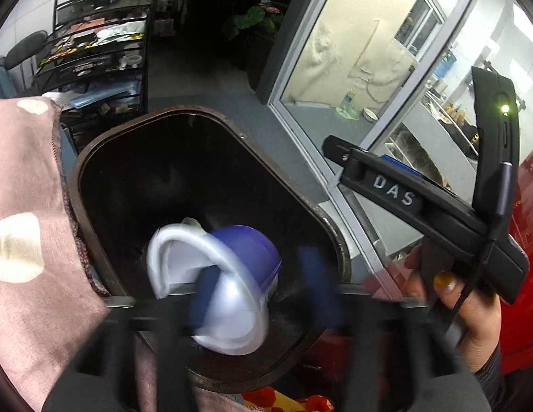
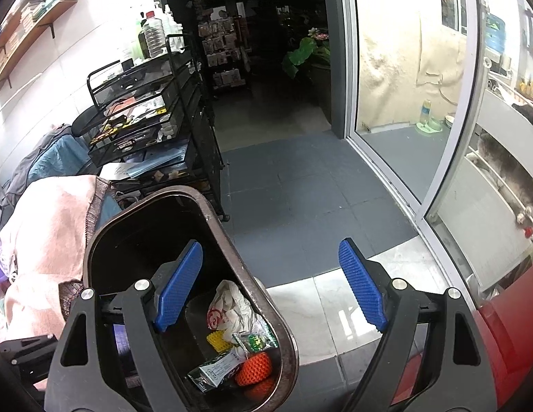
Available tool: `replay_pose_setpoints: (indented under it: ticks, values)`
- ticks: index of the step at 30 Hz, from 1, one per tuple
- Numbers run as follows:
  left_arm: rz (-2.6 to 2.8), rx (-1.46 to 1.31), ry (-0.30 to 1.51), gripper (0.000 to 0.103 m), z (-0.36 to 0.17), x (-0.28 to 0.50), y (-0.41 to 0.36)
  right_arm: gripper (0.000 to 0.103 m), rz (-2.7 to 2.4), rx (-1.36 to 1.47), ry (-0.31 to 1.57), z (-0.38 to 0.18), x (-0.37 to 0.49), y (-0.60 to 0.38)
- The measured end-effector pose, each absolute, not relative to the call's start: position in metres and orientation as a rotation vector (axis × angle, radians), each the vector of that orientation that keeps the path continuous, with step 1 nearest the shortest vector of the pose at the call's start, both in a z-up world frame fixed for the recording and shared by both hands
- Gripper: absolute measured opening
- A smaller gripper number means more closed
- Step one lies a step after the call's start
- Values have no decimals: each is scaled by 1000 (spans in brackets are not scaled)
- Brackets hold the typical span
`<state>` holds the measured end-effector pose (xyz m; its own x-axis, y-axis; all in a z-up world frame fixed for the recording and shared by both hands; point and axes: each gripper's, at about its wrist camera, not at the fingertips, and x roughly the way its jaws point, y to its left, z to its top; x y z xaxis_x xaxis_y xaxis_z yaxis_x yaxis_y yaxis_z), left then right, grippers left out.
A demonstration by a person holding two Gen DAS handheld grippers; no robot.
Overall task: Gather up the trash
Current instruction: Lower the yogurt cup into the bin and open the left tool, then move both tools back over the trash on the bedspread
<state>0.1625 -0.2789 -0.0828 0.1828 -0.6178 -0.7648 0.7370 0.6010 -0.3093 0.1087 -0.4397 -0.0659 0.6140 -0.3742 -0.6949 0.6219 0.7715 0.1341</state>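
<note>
A dark brown trash bin (image 1: 94,158) stands open below me; it also shows in the right wrist view (image 2: 232,240). In the left wrist view a blue and white paper cup (image 1: 225,274) is blurred over the bin's mouth, between the blurred blue fingers (image 1: 311,281) of my left gripper (image 1: 256,292), whose jaws stand apart. In the right wrist view the bin holds a crumpled white wrapper (image 2: 232,305), green packets (image 2: 218,370), a yellow piece (image 2: 218,341) and orange foam netting (image 2: 254,369). My right gripper (image 2: 273,288) is open and empty over the bin's right rim.
A pink cloth (image 2: 46,233) lies left of the bin. A black wire rack (image 2: 153,120) full of items stands behind it. Grey floor tiles (image 2: 301,178) run to a glass sliding door (image 2: 404,103). A red surface (image 2: 513,326) lies at right.
</note>
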Motion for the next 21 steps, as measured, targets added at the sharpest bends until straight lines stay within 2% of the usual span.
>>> replay_pose_setpoints:
  ticks: [3,8,21]
  values:
    - [-956,117,973,83,-79,162,-274,82,-595,385,705,-67,109,-441]
    - [-943,111,926,90,-72,160,-270,82,-598,385,704,-68,109,-440]
    - [-882,135,822,93,-52,151,-238,83,-556,382,693,-65,109,-433]
